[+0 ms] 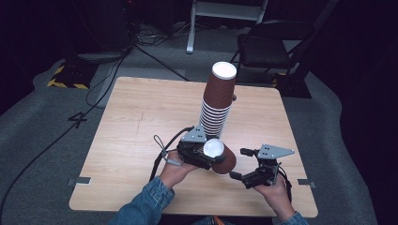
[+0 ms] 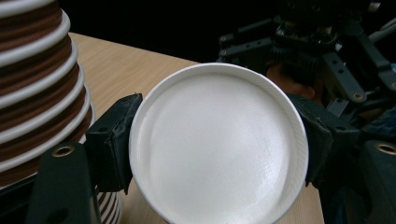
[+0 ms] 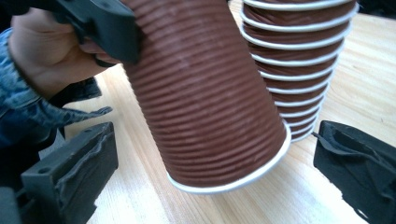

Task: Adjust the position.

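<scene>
A tall stack of brown ribbed paper cups (image 1: 217, 101) stands upside down near the middle of the wooden table (image 1: 136, 126). My left gripper (image 1: 210, 155) is shut on a single brown cup (image 1: 221, 158) just in front of the stack, held tilted. Its white base (image 2: 217, 149) faces the left gripper view, with a pad (image 2: 114, 140) pressed on each side. My right gripper (image 1: 240, 164) is open to the right of this cup. In the right gripper view the cup's white-rimmed mouth end (image 3: 205, 102) lies between the wide jaws, clear of both pads (image 3: 79, 170).
The stack (image 3: 299, 60) rises close behind the held cup. A dark folding chair (image 1: 267, 47) and a white stand base (image 1: 225, 11) sit beyond the table's far edge. Black cables (image 1: 108, 79) run across the grey floor on the left.
</scene>
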### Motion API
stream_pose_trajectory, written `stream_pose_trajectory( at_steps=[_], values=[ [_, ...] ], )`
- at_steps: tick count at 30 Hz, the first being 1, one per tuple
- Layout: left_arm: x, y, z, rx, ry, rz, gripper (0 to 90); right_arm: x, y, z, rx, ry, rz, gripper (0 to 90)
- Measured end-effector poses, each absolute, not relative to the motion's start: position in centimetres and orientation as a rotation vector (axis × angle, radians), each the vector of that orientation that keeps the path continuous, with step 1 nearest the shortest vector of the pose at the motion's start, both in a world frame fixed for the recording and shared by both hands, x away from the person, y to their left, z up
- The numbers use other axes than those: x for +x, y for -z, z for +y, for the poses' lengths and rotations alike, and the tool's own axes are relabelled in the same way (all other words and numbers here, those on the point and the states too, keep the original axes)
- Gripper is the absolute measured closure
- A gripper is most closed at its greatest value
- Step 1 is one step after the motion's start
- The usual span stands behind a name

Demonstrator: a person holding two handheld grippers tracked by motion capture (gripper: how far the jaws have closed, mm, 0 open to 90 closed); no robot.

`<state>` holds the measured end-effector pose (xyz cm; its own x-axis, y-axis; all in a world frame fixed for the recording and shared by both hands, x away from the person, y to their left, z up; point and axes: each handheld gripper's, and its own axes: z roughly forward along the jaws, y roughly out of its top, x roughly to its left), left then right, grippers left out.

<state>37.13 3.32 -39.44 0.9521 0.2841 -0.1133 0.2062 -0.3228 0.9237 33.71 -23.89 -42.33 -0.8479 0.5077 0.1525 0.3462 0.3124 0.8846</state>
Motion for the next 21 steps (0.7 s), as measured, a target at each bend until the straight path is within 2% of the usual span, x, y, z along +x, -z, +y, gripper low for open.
stream_pose_trajectory(
  at_steps=[10, 21],
  values=[
    [37.0, 38.7, 3.9, 1.842, -0.155, 0.397, 25.3, 33.7, 43.5, -24.5, 0.94, -1.575, 2.417, 0.0],
    [36.7, 38.7, 2.7, 1.845, -0.131, 0.37, 25.3, 33.7, 44.6, -23.2, 0.957, -1.56, 2.495, 0.4]
  ],
)
